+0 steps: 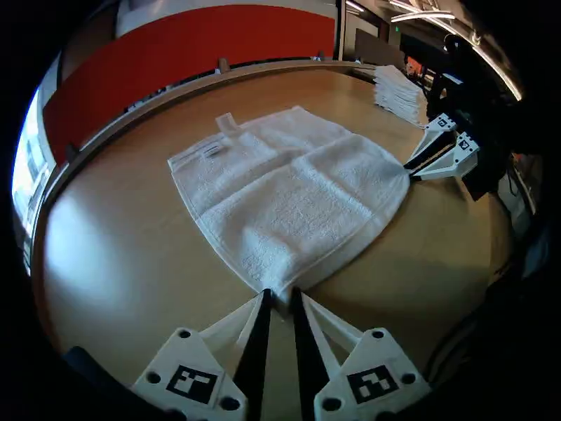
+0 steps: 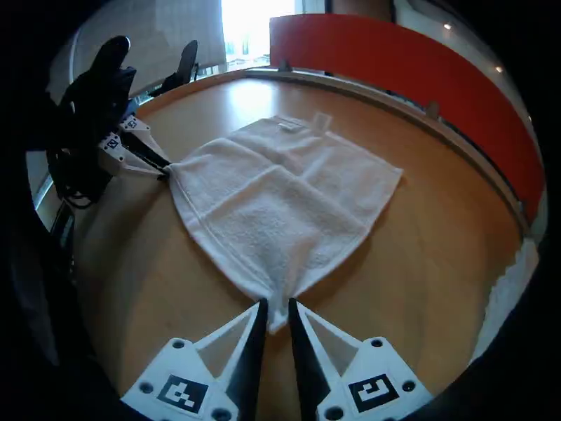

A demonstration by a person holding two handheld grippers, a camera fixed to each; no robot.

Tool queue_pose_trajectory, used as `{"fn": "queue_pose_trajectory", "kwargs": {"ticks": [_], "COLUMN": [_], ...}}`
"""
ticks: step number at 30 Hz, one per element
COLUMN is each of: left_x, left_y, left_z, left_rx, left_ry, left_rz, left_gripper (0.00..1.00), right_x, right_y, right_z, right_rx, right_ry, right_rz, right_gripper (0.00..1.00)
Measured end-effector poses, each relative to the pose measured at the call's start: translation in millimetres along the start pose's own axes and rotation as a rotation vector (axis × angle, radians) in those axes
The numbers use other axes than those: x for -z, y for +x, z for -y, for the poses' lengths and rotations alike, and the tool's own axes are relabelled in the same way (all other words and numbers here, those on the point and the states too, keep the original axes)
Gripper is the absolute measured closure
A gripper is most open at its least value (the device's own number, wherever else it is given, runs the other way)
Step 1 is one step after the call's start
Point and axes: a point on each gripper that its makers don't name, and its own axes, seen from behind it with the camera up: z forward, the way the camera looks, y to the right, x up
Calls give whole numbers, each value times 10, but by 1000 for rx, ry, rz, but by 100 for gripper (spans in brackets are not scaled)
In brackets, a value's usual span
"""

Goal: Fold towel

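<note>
White terry cloth, a towel (image 1: 287,196) already doubled over, lies flat near the middle of the wooden table (image 1: 126,231), its upper layer covering the near part and a single layer showing at the far edge. A sewn label (image 1: 214,149) and a small hanging loop (image 1: 228,123) sit at that far edge.

In the left gripper view, the left gripper (image 1: 280,295) has its jaws drawn in on the nearest corner, the cloth pinched between the two dark fingers. Off to the side, the right gripper (image 1: 410,172) bites the neighbouring corner. The right gripper view shows the same: its own jaws are closed on a towel corner, with the left gripper (image 2: 165,168) clamped on the corner at the far left.

The edge between the two held corners is pulled fairly straight. Beyond the table runs a red panel (image 1: 196,49). A stack of folded white cloths (image 1: 400,95) rests at the table's far corner, well apart from the towel.
</note>
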Motion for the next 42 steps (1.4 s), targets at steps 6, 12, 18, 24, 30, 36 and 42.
{"fn": "queue_pose_trajectory", "kwargs": {"ticks": [6,12,18,24,30,36,42], "left_x": [-2,14,72,186,297,434,581], "left_y": [17,21,133,334,487,625,764], "left_z": [12,19,31,69,100,94,60], "left_rx": [31,61,87,117,127,137,146], "left_ry": [10,13,20,30,42,46,44], "left_rz": [1,1,-14,-51,-72,-87,-100], "left_gripper": [84,84,85,85,85,85,85], "right_x": [0,21,85,171,273,410,568], "right_y": [72,119,223,354,479,658,816], "right_z": [18,5,-29,-70,-106,-154,-210], "right_rx": [-11,-6,-2,4,17,16,15], "right_ry": [-3,-6,-15,-23,-30,-40,-48], "right_rz": [-16,-22,-43,-70,-90,-122,-147], "right_gripper": [87,87,87,87,87,88,88]}}
